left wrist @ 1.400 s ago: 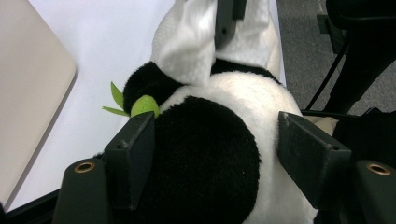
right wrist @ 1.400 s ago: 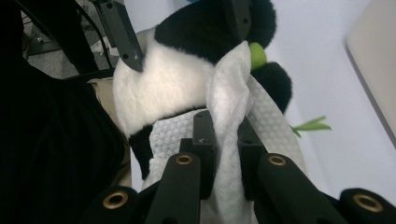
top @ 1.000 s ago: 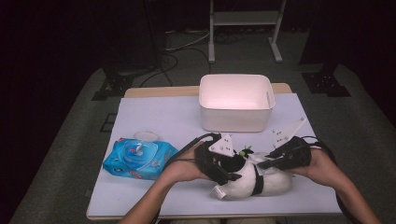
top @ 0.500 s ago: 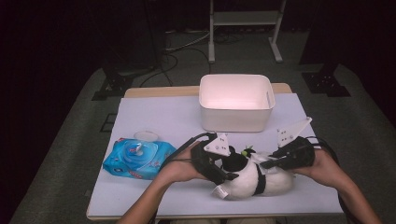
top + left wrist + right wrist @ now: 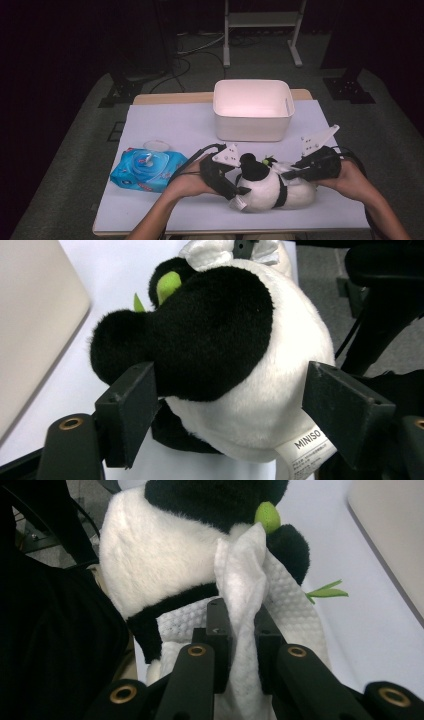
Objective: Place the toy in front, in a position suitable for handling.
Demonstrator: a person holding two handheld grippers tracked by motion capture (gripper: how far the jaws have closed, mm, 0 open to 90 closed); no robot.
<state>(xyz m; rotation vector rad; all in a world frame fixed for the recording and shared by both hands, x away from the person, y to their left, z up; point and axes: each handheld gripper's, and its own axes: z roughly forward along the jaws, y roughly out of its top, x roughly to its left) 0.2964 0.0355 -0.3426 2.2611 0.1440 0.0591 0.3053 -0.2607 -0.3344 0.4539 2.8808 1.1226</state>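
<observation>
A black and white panda plush [image 5: 270, 192] lies on the white table near the front edge. My left gripper [image 5: 239, 192] holds its left end, and in the left gripper view the jaws press both sides of the panda [image 5: 225, 340], so that gripper [image 5: 230, 380] is shut on it. From the right, my right gripper [image 5: 286, 173] is shut on a white wet wipe [image 5: 245, 580], which lies against the panda's [image 5: 160, 555] body near a black ear. The wipe bunches between the jaws of that gripper [image 5: 240, 612].
A blue pack of wet wipes [image 5: 147, 169] lies at the left of the table [image 5: 170, 125], its lid flap open. A white plastic bin [image 5: 252, 107] stands at the back centre. A metal stand and cables are on the floor behind.
Both grippers have kept their holds. The left hand and the panda's end have shifted slightly left, and the right gripper with the wipe has nudged along the panda.
</observation>
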